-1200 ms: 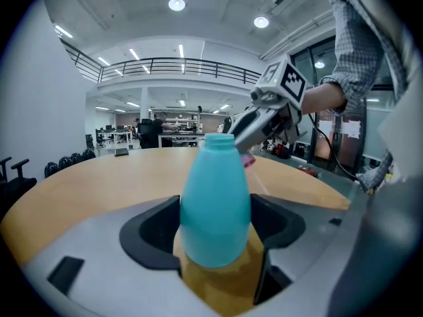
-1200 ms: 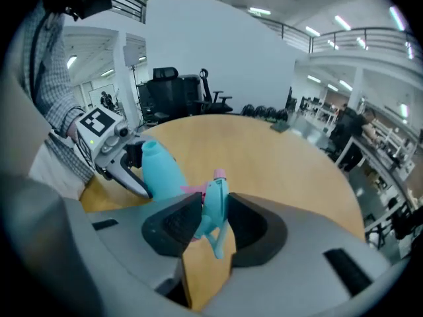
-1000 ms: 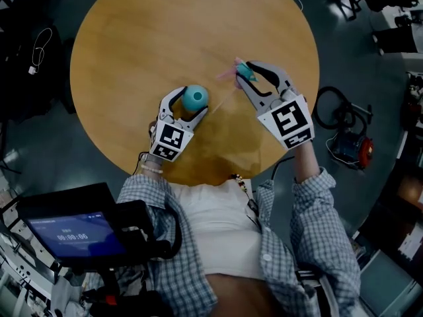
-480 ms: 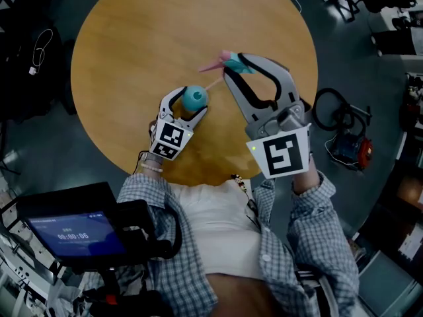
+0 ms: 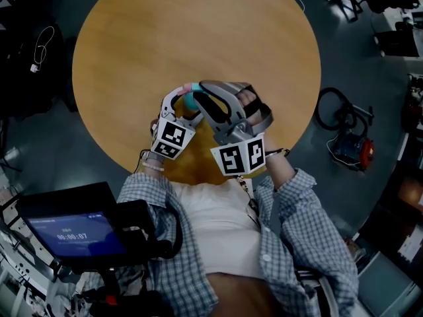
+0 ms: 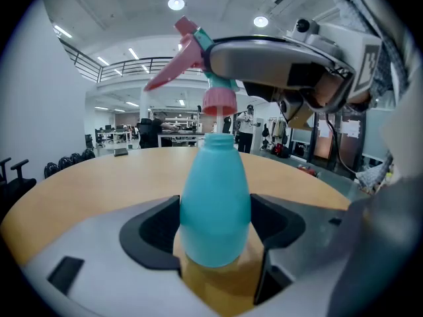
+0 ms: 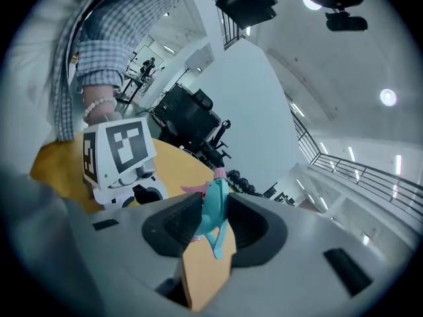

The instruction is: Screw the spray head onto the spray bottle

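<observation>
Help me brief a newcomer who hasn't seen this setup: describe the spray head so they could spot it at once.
On the round wooden table, at the edge nearest the person, the left gripper holds an upright teal bottle. Just above its neck, clamped in the right gripper, is the spray head: unlike the plain teal bottle, it has a pink nozzle and pink collar.

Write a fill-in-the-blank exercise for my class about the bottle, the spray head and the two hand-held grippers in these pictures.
1. The left hand-held gripper grips the spray bottle, which stands ____ on the table.
2. The right hand-held gripper holds the spray head just ____ the bottle's open neck.
3. The spray head's collar is ____ in colour.
4. The table's top is ____ in shape.

Missing words: upright; above; pink; round.
</observation>
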`<state>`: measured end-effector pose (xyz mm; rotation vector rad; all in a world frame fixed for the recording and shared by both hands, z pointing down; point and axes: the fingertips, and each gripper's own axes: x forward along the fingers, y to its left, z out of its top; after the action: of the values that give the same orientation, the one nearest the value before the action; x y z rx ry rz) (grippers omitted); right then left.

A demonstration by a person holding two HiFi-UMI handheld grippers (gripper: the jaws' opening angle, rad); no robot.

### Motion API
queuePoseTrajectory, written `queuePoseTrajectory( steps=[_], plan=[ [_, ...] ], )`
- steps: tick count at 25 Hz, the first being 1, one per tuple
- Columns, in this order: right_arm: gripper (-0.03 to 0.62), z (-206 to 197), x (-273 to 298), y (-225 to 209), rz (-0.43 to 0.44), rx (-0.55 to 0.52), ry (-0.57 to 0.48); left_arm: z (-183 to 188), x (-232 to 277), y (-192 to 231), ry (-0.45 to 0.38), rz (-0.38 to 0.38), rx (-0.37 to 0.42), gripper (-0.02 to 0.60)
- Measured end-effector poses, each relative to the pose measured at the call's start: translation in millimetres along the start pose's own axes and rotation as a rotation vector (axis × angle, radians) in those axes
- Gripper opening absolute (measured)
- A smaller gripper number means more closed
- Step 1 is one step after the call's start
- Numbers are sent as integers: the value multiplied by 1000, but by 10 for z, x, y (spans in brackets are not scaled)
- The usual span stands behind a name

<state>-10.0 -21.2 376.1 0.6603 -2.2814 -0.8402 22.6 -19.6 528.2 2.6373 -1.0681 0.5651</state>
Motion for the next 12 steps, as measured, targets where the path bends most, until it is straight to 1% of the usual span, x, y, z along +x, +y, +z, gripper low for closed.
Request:
queuePoseTrajectory(
  steps=[5,10,12],
  plan=[
    [117,-61,76,221,4,-40,10,9,-20,0,3,2,5,345],
    [117,-65,71,240,-20,-28,1,-11,-20,-15,3,-1,4,345],
    [117,-44,78,281,-14,-54,-1,-15,-29,-17,5,-1,8,347]
  ],
)
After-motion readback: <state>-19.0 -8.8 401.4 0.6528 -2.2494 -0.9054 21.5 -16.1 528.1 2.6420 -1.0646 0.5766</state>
